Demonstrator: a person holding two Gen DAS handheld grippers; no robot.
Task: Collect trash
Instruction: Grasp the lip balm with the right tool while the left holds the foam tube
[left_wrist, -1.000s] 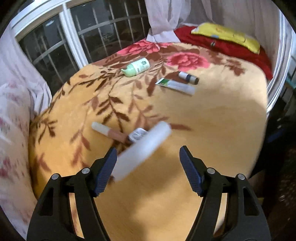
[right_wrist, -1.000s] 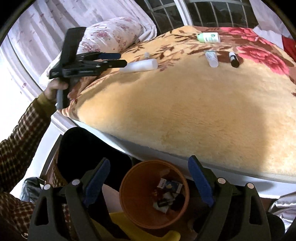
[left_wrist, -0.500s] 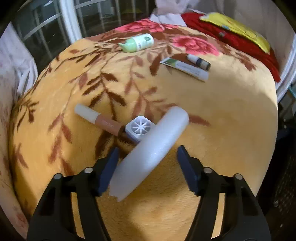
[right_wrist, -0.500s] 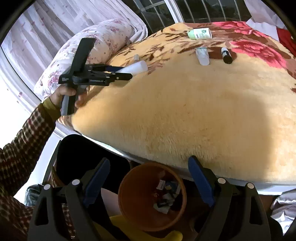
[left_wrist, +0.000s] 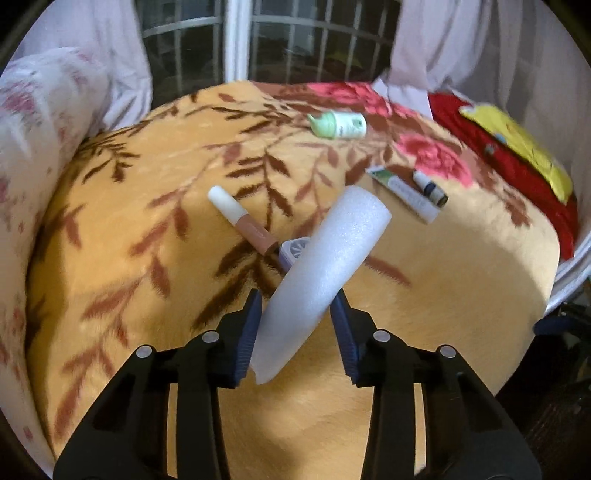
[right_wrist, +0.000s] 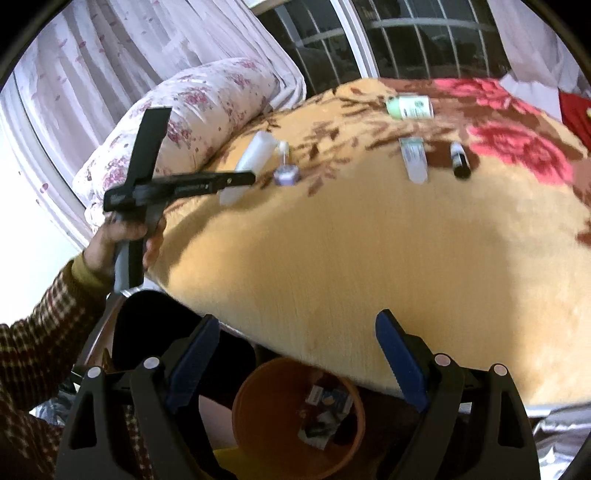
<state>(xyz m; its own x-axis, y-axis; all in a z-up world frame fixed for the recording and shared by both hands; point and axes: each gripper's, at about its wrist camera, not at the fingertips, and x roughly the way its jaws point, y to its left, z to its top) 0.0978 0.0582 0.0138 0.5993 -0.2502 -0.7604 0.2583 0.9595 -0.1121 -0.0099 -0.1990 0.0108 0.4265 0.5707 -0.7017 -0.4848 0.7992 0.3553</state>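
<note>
Floral blanket (left_wrist: 461, 295) in orange covers the bed, and every item sits relative to it. At its near-left part, the left gripper (left_wrist: 295, 317) is clamped on a white foam tube (left_wrist: 325, 266), which tilts up off the fabric. Just beyond the tube lie a small square lid (left_wrist: 293, 249) and a pink-brown tube (left_wrist: 243, 223). Farther across the blanket rest a green bottle (left_wrist: 338, 124), a flat tube (left_wrist: 406, 194) and a dark vial (left_wrist: 430, 188). Below the blanket's near edge, the right gripper (right_wrist: 295, 360) hangs with its jaws spread over an orange bin (right_wrist: 258, 413) holding scraps.
</note>
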